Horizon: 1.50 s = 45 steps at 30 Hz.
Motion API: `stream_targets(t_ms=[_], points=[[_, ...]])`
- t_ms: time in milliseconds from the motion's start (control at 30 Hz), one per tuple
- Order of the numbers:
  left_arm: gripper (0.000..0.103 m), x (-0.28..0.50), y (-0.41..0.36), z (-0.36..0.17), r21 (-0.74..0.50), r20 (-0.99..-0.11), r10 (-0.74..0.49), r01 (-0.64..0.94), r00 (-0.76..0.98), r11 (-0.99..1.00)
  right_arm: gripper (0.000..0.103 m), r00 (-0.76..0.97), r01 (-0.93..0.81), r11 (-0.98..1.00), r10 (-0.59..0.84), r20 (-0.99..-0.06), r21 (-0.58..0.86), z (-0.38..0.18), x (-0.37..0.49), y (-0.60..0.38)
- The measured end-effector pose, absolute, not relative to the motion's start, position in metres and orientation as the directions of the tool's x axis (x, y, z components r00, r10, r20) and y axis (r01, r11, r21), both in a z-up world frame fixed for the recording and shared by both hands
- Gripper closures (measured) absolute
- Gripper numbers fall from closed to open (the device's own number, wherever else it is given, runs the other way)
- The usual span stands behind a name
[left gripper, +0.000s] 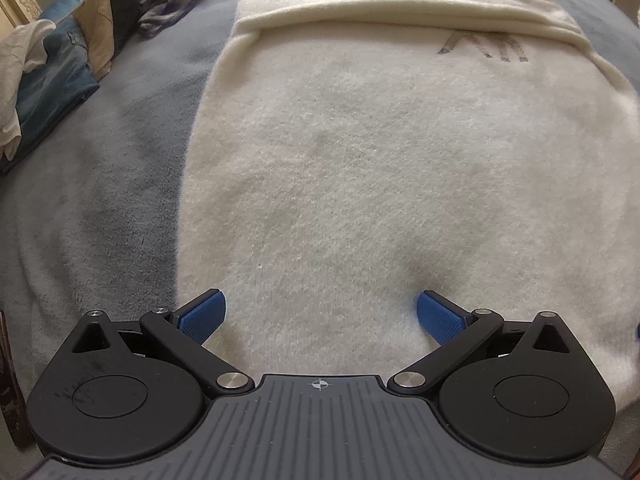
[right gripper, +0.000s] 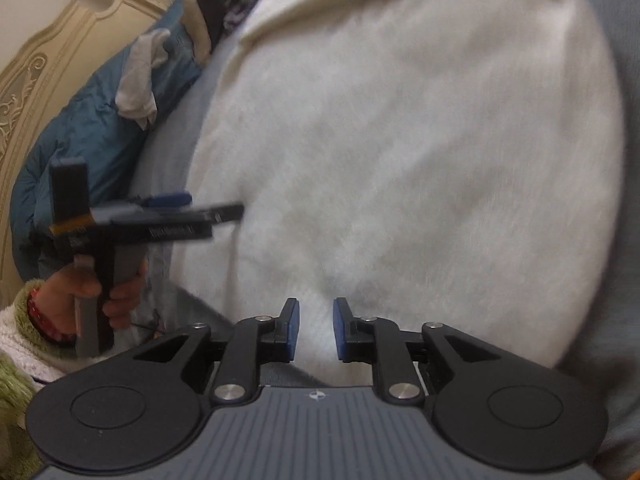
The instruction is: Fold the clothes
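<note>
A cream fleecy garment [left gripper: 360, 152] lies flat on a grey-blue blanket [left gripper: 100, 200], its far end folded over, with a grey printed mark [left gripper: 484, 46] just below the fold. My left gripper [left gripper: 320, 316] hovers over the garment's near part, close to its left edge. Its blue pads [left gripper: 202, 318] stand wide apart and hold nothing. In the right wrist view the same garment [right gripper: 400, 152] fills the middle. My right gripper [right gripper: 317, 328] is above its near edge, the pads a narrow gap apart, with nothing pinched. The left gripper [right gripper: 212, 206] shows at the left, held by a hand [right gripper: 120, 292].
A pile of clothes [left gripper: 52, 68] lies along the blanket's left side: blue denim, a white cloth, tan and dark pieces. A carved cream headboard [right gripper: 48, 80] stands behind it. The person's green-and-white fleecy sleeve [right gripper: 16, 340] is at the lower left.
</note>
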<state>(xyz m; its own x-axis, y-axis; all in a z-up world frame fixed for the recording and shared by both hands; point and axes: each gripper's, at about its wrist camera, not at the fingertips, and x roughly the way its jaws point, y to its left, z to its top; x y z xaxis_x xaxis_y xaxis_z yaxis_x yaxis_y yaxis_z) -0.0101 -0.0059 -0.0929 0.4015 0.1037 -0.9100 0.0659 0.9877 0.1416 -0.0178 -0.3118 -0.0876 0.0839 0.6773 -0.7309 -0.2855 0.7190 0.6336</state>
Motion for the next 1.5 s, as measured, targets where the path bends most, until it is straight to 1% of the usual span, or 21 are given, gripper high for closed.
stream_targets(t_ms=[100,233,500,900,1500], points=[[0.000,-0.010,-0.009,-0.094,0.159,-0.906,0.118,0.067,0.406,0.985,0.083,0.158,-0.309,0.754,0.642,-0.750,0.580,-0.075,-0.014,-0.306],[0.000,-0.011,-0.012,-0.093,0.178,-0.902,0.135,0.068,0.410,0.982,0.083,0.261,-0.357,0.823,0.541,-0.799,0.441,-0.069,-0.014,-0.290],[0.000,-0.012,-0.015,-0.094,0.201,-0.895,0.153,0.074,0.418,0.977,0.083,0.285,-0.400,0.862,0.441,-0.851,0.313,-0.077,-0.016,-0.272],[0.000,-0.013,-0.017,-0.093,0.215,-0.891,0.163,0.078,0.425,0.973,0.083,0.304,-0.444,0.868,0.381,-0.873,0.224,-0.079,-0.024,-0.260],[0.000,-0.015,-0.020,-0.093,0.238,-0.884,0.183,0.079,0.430,0.968,0.082,0.327,-0.447,0.873,0.361,-0.873,0.194,-0.081,-0.030,-0.256]])
